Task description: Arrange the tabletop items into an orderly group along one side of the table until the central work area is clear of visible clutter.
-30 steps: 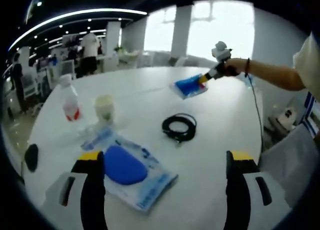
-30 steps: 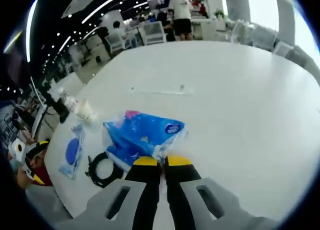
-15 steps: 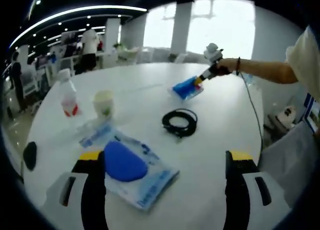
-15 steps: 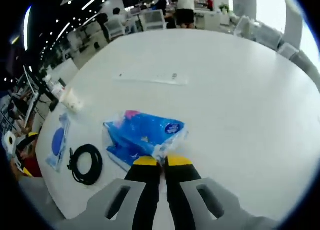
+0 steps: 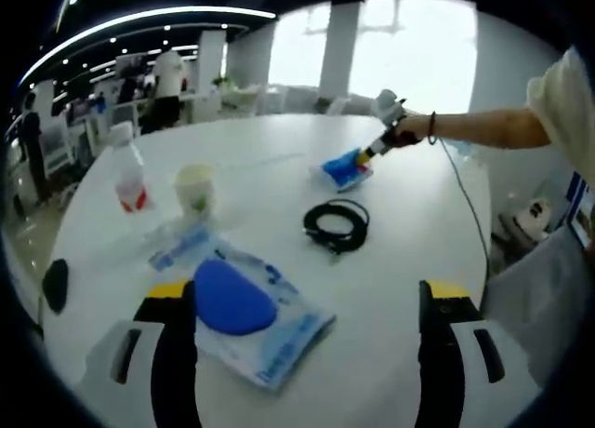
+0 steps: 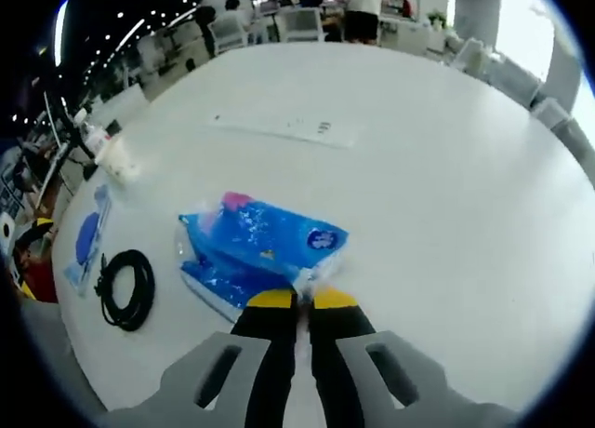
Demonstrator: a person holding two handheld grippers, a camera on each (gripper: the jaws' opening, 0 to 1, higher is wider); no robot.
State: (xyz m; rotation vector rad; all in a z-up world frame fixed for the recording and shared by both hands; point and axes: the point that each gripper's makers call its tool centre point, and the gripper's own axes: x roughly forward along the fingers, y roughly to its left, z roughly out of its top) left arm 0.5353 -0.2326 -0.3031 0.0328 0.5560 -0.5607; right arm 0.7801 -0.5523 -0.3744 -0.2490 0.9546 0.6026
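Round white table (image 5: 279,214) across the whole middle of the left gripper view, tilted and reaching from lower left to upper right in the right gripper view. Open-plan hall beyond, with ceiling light strips at upper left, bright windows at top and people (image 5: 167,88) standing among desks at far upper left.

Pouch (image 5: 246,307) with a blue oval inside, flat on the table at lower centre-left of the left gripper view, just beside the left jaw tip; small at far left in the right gripper view (image 6: 85,247). Left gripper (image 5: 307,302) at the bottom of its view, jaws spread wide, holding nothing.

Blue tissue pack (image 6: 256,251) at centre of the right gripper view, its crinkled near corner pinched between the closed jaws of the right gripper (image 6: 296,302). Same pack small at upper centre-right of the left gripper view (image 5: 346,167), with the right gripper at its edge and a bare arm (image 5: 483,127) with a dark wristband reaching in from the right.

Coiled black cable (image 5: 337,228) at centre of the left gripper view, well apart from the pack; at lower left of the right gripper view (image 6: 123,288), beside the pouch.

Clear bottle (image 5: 128,181) with a red label, upright at left of the left gripper view. Pale cup (image 5: 194,191) upright just to its right. Dark oval object (image 5: 58,288) at the table's far left edge, too blurred to identify.
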